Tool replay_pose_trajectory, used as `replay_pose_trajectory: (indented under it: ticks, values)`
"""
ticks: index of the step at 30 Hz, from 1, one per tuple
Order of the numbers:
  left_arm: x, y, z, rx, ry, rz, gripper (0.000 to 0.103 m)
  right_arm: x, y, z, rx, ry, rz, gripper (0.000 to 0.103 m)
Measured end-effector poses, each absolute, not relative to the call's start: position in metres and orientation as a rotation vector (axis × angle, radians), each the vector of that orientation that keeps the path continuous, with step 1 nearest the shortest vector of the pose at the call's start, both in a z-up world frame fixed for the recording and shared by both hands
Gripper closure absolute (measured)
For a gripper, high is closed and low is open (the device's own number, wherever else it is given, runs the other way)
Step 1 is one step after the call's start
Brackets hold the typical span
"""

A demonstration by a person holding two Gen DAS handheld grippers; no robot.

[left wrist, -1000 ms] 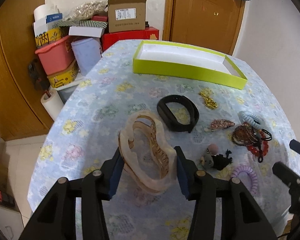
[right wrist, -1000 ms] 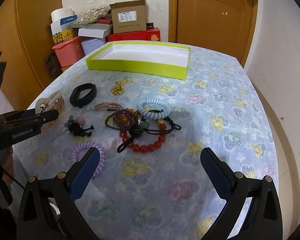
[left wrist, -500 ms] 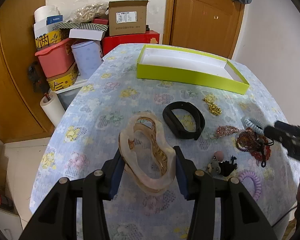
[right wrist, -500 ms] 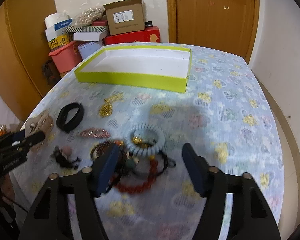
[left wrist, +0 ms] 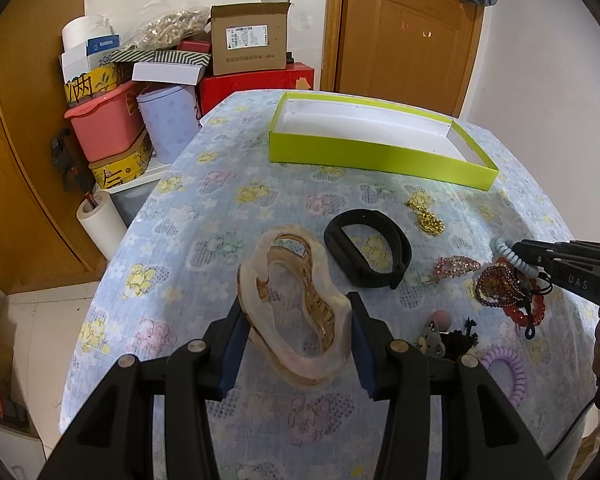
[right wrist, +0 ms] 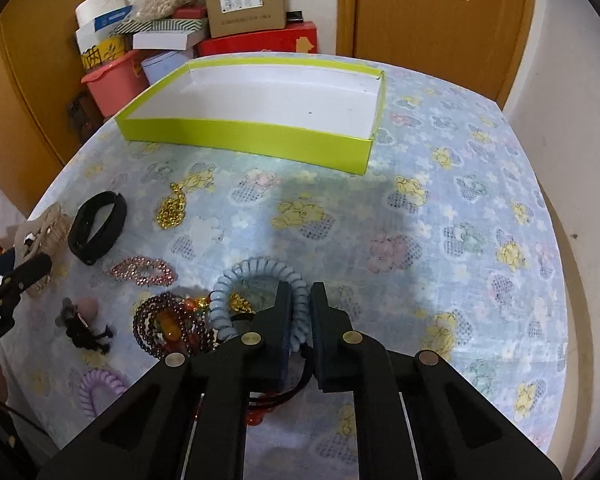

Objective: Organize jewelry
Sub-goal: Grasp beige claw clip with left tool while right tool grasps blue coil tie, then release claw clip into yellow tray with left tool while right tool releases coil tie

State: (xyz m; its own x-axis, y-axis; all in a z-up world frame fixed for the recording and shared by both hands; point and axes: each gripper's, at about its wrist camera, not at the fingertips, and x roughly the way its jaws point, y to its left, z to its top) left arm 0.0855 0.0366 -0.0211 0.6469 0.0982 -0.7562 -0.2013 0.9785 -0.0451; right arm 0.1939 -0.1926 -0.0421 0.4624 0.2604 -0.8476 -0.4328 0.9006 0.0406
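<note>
- The round table [right wrist: 480, 208] has a blue cloth with flowers on it, and all the small things lie on it.
- A big green box [right wrist: 244, 138] with a white inside sits at the far side of the table, with nothing in it.
- The left gripper [left wrist: 296, 344] holds a big pale hair claw [left wrist: 290, 304] up off the cloth. Its two blue pads press on the claw from both sides.
- The right gripper [right wrist: 300, 312] is down at the pile of jewelry. Its jaws have just been closing, and now they pinch the side of the light blue spiral hair tie [right wrist: 260, 280]. The rest of that tie lies on the cloth.
- A black band [right wrist: 98, 226] lies near the left edge, beside the claw.
- Dark red bead bracelets [right wrist: 168, 326] lie in a heap, touching the blue tie.
- A purple spiral hair tie [right wrist: 100, 394] lies close to the near edge.
- A pink sparkly hair clip [right wrist: 144, 272] lies between the black band and the beads.
- A gold chain [right wrist: 172, 208] lies between the box and the pile.
- A small hair tie with a pink ball and a black bow [right wrist: 82, 324] lies left of the beads.
</note>
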Motion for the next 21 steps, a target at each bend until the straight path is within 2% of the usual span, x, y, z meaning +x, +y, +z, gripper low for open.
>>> replay_pose_trajectory:
  ticks: [21]
  values:
    - [0.085, 0.024, 0.025, -0.105, 0.768, 0.056, 0.056, 0.174, -0.202, 0.019, -0.166, 0.832, 0.444, 0.094]
